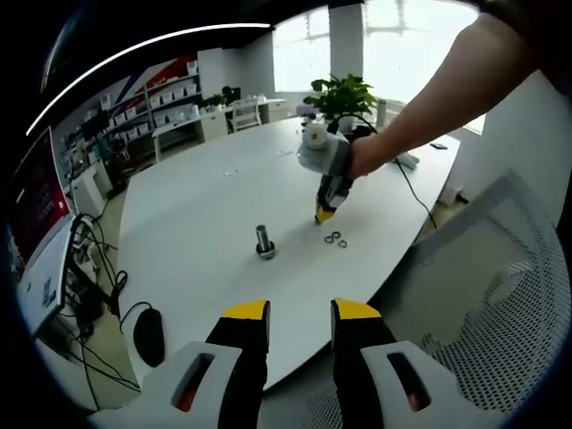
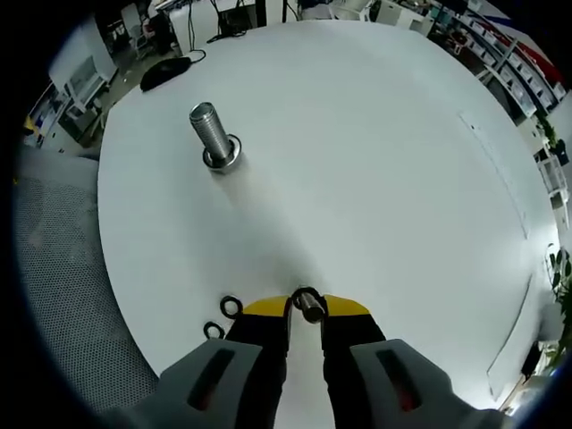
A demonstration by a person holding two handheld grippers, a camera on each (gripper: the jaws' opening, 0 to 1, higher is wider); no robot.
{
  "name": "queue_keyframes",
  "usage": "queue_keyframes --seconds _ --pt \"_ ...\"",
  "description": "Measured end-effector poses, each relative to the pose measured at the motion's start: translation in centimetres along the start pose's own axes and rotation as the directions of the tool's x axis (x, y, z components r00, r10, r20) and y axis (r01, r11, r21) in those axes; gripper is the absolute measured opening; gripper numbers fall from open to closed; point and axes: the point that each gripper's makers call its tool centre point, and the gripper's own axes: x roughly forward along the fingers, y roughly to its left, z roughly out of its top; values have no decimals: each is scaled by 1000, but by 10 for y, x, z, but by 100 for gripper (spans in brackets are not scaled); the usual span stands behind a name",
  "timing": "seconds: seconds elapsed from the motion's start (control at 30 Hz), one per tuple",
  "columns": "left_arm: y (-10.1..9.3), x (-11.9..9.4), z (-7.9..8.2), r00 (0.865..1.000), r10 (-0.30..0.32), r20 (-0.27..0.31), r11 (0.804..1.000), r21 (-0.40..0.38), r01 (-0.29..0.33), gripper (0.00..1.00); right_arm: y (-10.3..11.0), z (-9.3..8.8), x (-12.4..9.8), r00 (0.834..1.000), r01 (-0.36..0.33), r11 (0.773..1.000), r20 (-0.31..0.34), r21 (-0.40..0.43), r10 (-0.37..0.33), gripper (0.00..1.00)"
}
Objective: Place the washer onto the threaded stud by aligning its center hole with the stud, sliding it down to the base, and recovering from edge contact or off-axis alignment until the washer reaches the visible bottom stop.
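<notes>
Gripping a washer (image 2: 308, 304) at the near table (image 2: 375, 161) edge, right gripper (image 2: 307, 308) clamped | threaded stud (image 2: 213, 136) upright far-left, apart | two spare washers (image 2: 222, 318) beside | left gripper (image 1: 299, 313) apart, empty.

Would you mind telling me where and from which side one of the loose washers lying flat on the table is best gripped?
Grip a spare washer across its rim, on two opposite outer edges. It lies flat on the white table, so probably come straight down from above, jaws straddling the ring. The right hand-held gripper already pinches another washer edgewise, which suits lining its hole up with the upright threaded stud.
</notes>
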Motion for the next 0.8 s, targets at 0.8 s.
queue_keyframes --seconds 0.8 --pt "-1 0 0 1000 4 -11 1000 11 -4 25 21 -43 -10 999 -27 997 29 79 25 21"
